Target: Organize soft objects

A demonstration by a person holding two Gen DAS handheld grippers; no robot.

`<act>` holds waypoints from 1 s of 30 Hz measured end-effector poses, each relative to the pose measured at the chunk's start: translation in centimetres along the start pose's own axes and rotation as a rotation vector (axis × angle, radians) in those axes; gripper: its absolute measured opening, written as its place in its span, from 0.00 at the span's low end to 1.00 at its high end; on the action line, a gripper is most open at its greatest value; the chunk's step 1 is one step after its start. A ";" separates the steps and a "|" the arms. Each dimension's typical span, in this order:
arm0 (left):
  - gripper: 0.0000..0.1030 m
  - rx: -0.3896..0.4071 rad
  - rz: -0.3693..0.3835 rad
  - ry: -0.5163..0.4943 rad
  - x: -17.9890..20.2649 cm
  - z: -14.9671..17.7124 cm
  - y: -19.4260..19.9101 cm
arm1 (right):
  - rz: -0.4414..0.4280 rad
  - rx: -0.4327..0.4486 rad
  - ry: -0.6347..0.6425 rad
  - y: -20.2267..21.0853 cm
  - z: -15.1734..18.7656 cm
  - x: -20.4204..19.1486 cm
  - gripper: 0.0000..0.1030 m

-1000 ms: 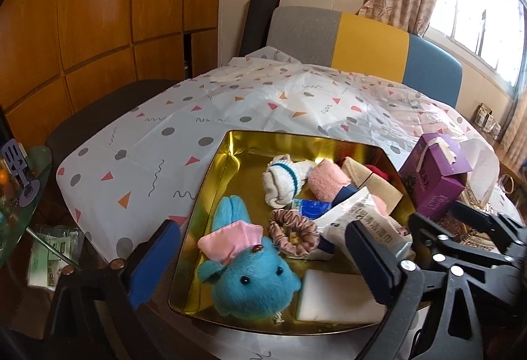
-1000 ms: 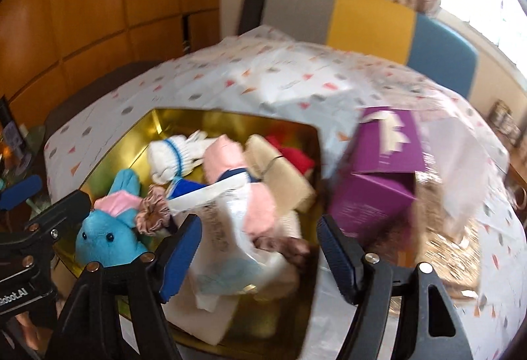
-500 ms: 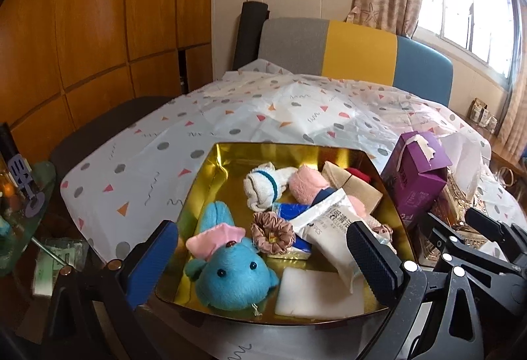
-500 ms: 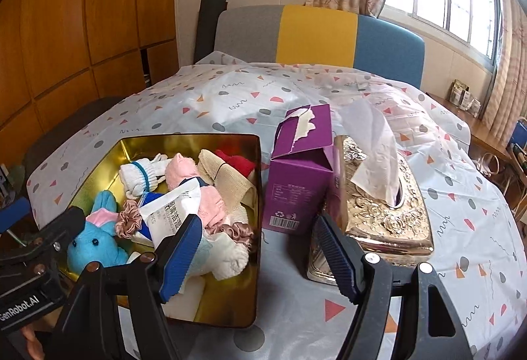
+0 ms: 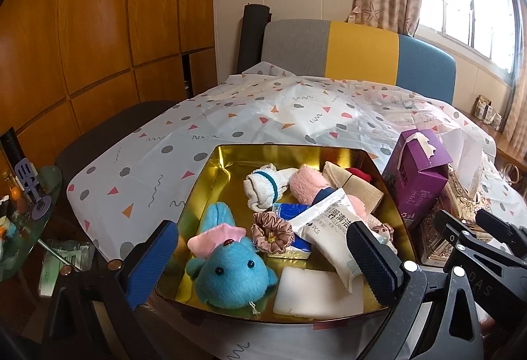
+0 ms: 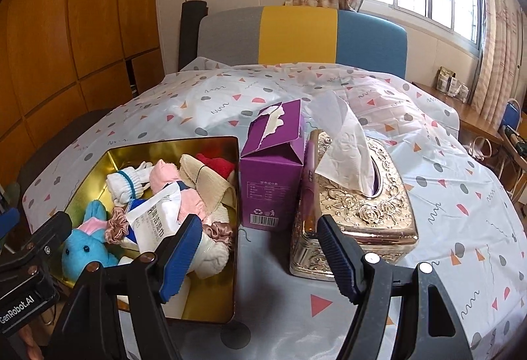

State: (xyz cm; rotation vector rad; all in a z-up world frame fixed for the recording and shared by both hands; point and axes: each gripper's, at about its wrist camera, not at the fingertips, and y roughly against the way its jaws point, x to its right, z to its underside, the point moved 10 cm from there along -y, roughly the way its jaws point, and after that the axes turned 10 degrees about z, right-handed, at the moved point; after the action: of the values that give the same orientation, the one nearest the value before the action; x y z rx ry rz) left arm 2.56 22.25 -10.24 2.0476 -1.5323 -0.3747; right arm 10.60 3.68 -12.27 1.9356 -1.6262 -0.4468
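Both grippers are spread wide, holding nothing. The gold tray of soft stuff sits dead ahead of the left gripper, so it's nearer. For the right gripper the tray's off to the left, with the purple box straight ahead.

Tin: you have it at the table's near left edge.
In the tin: plush toy nearest you, socks behind it, wipes pack to its right.
Right of the tin: carton, then tissue box touching it.

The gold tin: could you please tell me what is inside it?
Inside the gold tin: blue plush toy, scrunchie, wipes packet, white sock, pink cloth. Items beneath are hidden.
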 end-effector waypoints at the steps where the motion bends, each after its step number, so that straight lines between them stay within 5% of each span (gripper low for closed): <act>1: 1.00 -0.001 0.001 0.000 0.0 0.0 0.0 | 0.000 -0.002 0.000 0.0 0.1 0.0 0.71; 30: 1.00 -0.014 0.005 0.008 0.1 0.5 0.0 | 0.001 -0.016 0.001 -0.4 0.3 -0.2 0.71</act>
State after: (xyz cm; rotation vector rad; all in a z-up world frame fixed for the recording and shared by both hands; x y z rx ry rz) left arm 2.40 22.00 -10.62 2.0322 -1.5253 -0.3734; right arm 10.65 3.81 -12.77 1.9229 -1.6183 -0.4569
